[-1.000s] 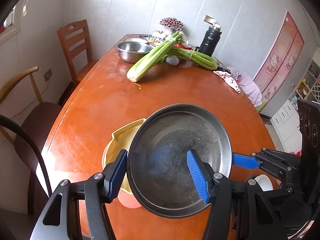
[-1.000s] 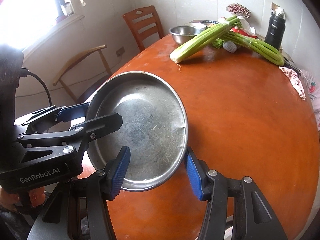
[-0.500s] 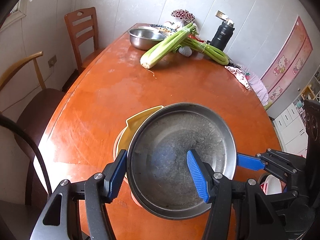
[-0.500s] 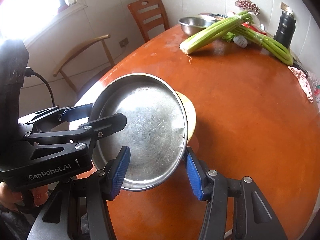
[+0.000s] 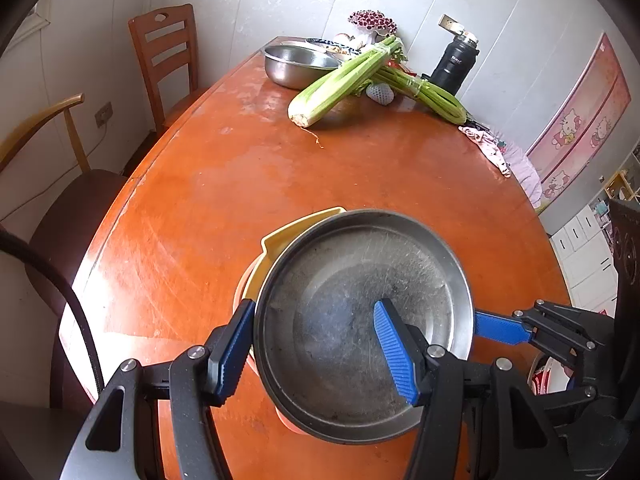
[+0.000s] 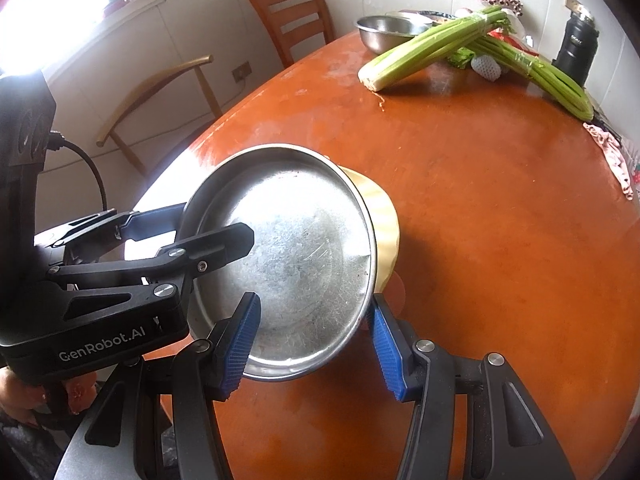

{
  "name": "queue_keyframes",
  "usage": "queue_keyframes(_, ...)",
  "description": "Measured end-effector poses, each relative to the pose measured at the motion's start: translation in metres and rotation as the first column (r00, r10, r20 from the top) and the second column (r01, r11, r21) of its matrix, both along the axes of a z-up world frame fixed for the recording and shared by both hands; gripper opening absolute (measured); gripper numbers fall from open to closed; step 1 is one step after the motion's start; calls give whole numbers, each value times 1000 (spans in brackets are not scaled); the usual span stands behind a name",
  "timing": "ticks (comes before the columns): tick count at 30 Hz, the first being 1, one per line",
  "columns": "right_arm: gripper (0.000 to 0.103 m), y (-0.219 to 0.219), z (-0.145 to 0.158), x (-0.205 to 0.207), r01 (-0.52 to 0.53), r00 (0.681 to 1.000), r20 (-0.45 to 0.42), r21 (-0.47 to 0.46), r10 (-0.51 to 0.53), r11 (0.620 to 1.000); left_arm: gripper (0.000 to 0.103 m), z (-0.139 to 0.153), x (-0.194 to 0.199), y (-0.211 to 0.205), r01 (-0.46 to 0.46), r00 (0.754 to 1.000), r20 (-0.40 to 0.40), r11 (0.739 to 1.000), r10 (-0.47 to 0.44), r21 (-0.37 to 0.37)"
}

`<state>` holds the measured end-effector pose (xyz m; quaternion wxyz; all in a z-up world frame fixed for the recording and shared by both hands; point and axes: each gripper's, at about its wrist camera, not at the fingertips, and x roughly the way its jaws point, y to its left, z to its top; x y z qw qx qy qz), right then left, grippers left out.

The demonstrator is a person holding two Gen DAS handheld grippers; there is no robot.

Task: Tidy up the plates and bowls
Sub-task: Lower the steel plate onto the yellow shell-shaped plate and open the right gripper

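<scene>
while steel plate (image 5: 360, 320) covers it | yellow bowl (image 5: 280, 240) mostly hidden

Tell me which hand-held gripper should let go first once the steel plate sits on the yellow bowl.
Probably the right hand-held gripper. Both straddle the steel plate's rim, but the left hand-held gripper sits on the side over the yellow bowl, so it can likely steady the plate there.

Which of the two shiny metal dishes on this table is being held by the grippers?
The wide, shallow steel plate up front, gripped at its rim by both the left gripper and the right gripper. The deeper steel bowl sits untouched by the celery.
</scene>
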<state>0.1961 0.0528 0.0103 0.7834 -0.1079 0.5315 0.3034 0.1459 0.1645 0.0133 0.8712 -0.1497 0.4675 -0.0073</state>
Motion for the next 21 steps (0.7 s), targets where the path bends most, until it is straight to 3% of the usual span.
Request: queue_keyframes(21, 57, 5, -21, 15, 14, 999, -40, -34, -15, 999, 60, -15, 18, -1, 6, 1000, -29, 1000, -6, 8)
